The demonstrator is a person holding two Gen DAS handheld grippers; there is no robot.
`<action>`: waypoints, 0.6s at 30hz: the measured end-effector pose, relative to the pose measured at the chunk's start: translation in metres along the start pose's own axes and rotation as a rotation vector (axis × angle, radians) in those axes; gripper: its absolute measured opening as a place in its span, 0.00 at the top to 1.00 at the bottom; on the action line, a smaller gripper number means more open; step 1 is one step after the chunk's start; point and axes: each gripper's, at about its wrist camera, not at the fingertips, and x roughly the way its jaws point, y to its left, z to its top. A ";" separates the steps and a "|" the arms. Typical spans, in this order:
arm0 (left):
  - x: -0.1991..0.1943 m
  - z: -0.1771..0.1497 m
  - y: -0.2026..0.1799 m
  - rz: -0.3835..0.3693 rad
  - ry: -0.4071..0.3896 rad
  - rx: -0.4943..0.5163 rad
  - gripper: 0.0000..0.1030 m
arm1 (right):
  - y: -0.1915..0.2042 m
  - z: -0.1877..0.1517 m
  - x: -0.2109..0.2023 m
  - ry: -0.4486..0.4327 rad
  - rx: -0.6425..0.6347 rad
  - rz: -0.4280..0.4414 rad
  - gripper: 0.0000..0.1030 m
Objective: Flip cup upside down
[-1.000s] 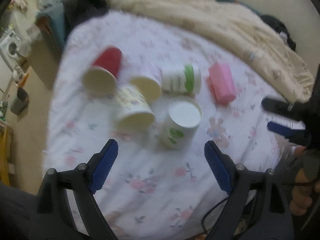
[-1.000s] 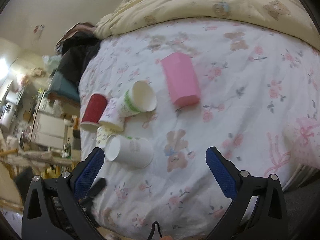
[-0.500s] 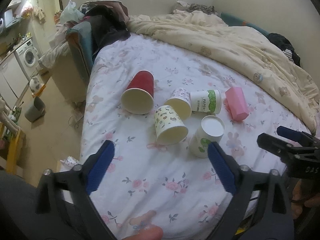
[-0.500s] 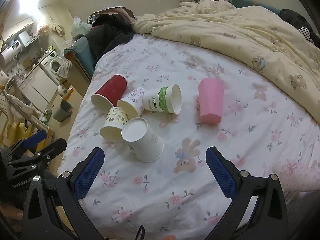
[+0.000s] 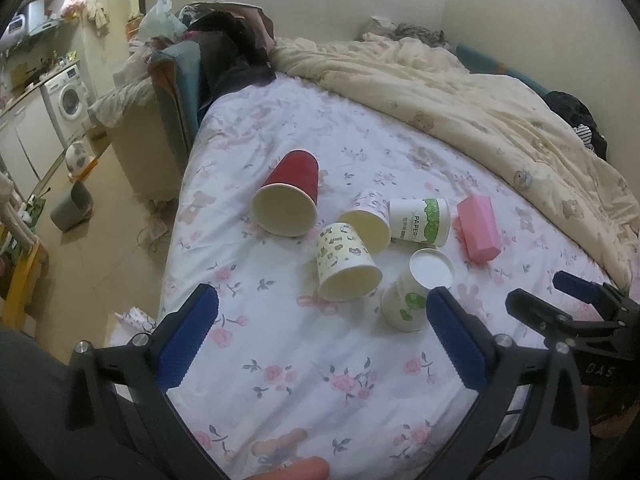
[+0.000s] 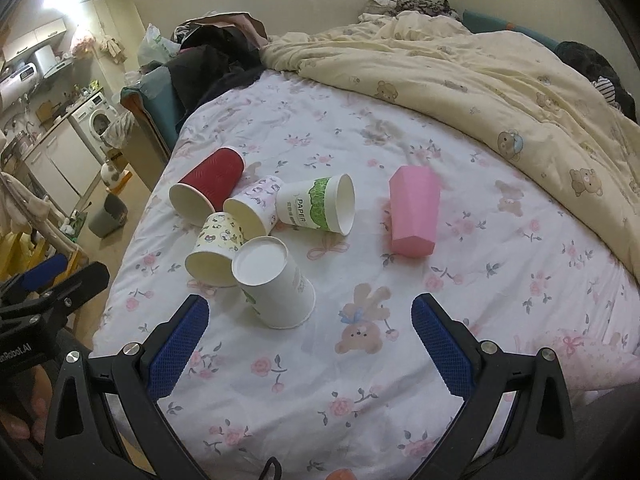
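Floral bed sheet (image 6: 360, 400), cups left to right: red cup (image 6: 208, 184), patterned pair, white cup (image 6: 276, 288) base-up near the right gripper (image 6: 308, 344), pink cup (image 6: 414, 212) on its side. Both grippers wide, empty — left gripper (image 5: 320, 344) too. Grip a tipped cup mid-wall lightly — paper crushes.

"PAPER" on green-banded cup (image 5: 419, 222) (image 6: 317, 209) (rest illegible).

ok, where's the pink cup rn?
Pink cup lies on its side on the bed, right of the cup cluster in both views, apart from it; nearest is the green-banded cup.
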 end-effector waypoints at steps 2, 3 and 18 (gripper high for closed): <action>0.000 -0.001 -0.001 -0.002 0.005 0.001 0.00 | 0.001 0.000 0.000 -0.001 -0.008 -0.002 0.00; 0.000 -0.001 0.000 -0.006 0.006 -0.004 0.00 | 0.002 0.000 0.000 -0.001 -0.011 -0.003 0.00; 0.001 -0.002 -0.003 -0.014 0.019 -0.012 0.00 | 0.006 0.000 -0.005 -0.013 -0.028 -0.014 0.00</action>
